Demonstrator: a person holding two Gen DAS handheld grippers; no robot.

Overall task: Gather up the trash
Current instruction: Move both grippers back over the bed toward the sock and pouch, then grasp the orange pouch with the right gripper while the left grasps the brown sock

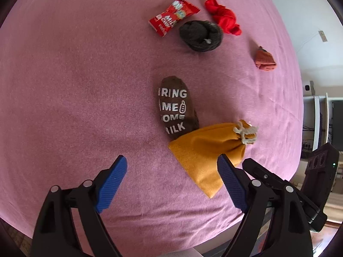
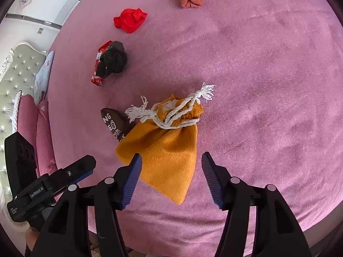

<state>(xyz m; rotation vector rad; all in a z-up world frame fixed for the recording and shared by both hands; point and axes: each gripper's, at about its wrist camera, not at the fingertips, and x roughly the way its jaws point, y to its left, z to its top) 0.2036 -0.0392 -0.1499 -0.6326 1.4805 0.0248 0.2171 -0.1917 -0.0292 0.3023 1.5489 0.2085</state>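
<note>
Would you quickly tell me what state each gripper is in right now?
Left gripper: open, holding nothing.
Right gripper: open, astride the orange pouch, not gripping it.

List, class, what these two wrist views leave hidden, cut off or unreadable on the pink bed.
- Brown sock: the first letters of its print curve out of sight in the left wrist view; the orange pouch covers its lower end in both.
- Red candy wrapper: mostly hidden behind the dark grey sock ball in the right wrist view.
- Pouch contents: its drawstring is pulled closed.
- Pouch corner: behind the left tool finger.
</note>
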